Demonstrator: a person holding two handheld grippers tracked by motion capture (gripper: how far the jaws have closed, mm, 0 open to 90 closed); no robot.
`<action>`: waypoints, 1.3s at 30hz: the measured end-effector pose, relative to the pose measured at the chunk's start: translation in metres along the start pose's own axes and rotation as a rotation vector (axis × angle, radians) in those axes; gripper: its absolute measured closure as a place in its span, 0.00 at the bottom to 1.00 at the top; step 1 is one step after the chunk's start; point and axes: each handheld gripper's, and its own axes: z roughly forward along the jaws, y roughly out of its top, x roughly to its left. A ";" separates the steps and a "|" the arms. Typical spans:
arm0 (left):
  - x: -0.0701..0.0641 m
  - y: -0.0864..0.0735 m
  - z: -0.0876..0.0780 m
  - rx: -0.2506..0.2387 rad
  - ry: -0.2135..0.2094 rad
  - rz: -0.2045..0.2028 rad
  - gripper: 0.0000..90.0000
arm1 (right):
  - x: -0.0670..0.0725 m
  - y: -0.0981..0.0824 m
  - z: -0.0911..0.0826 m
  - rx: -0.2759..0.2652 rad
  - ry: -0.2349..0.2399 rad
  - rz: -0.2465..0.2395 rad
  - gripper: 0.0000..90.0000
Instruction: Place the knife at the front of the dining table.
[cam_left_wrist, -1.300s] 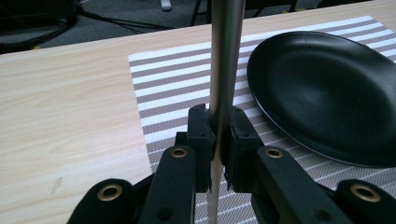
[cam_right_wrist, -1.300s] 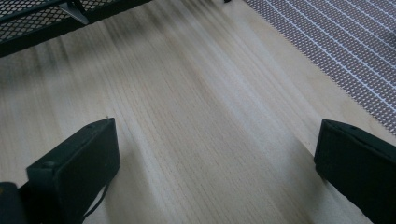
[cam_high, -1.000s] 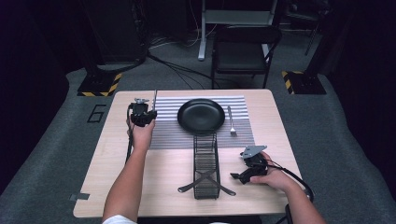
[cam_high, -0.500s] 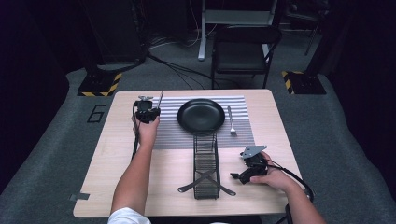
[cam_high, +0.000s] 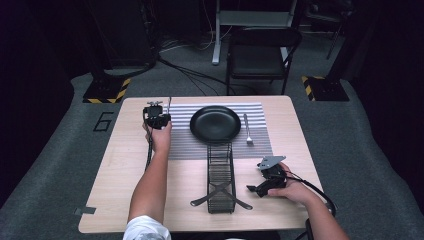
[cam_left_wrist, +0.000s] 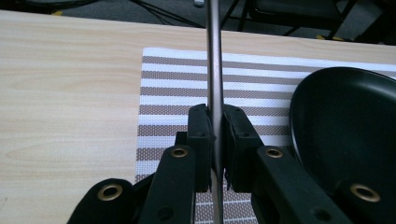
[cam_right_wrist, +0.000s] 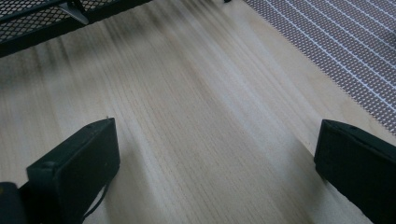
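We see the left tongs (cam_high: 161, 111) closed tight on a thin metal utensil handle (cam_left_wrist: 214, 70), the two black pads pinching the rod from either side in the left gripper view. Which kind of utensil it is we cannot tell, since its far end is cut off by the top edge of that view. In the high view the rod (cam_high: 169, 104) rises from the tongs and points toward the far edge of the tabletop (cam_high: 125, 165), at the far left corner of the striped placemat (cam_high: 190, 145).

Just to the right of the held rod lies a black plate (cam_high: 215, 123) on the placemat, and its dark rim (cam_left_wrist: 345, 126) takes up the right part of the left gripper view. Right of the plate, a fork (cam_high: 247, 130) lies on the mat with its tines toward the near side.

A black wire rack (cam_high: 220, 177) stands on the tabletop nearer to the person, between the two forearms (its crossed feet point toward the near edge).

The right tongs (cam_high: 251, 189) rest low on the bare wood at the near right, right of the rack and well apart from the plate. Their jaws stand wide open in the right gripper view, with nothing but wood grain (cam_right_wrist: 201, 121) between them, and a corner of the placemat (cam_right_wrist: 336, 56) beyond.
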 end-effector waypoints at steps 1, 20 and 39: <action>0.000 -0.001 0.001 0.001 0.001 -0.001 0.91 | 0.000 0.000 0.000 0.000 0.000 0.000 0.00; -0.001 -0.018 0.034 0.062 0.052 0.030 0.91 | 0.000 0.000 0.000 -0.001 0.001 -0.004 0.00; 0.006 -0.025 0.051 0.104 0.067 -0.002 0.91 | 0.000 0.000 0.000 -0.001 0.001 -0.004 0.00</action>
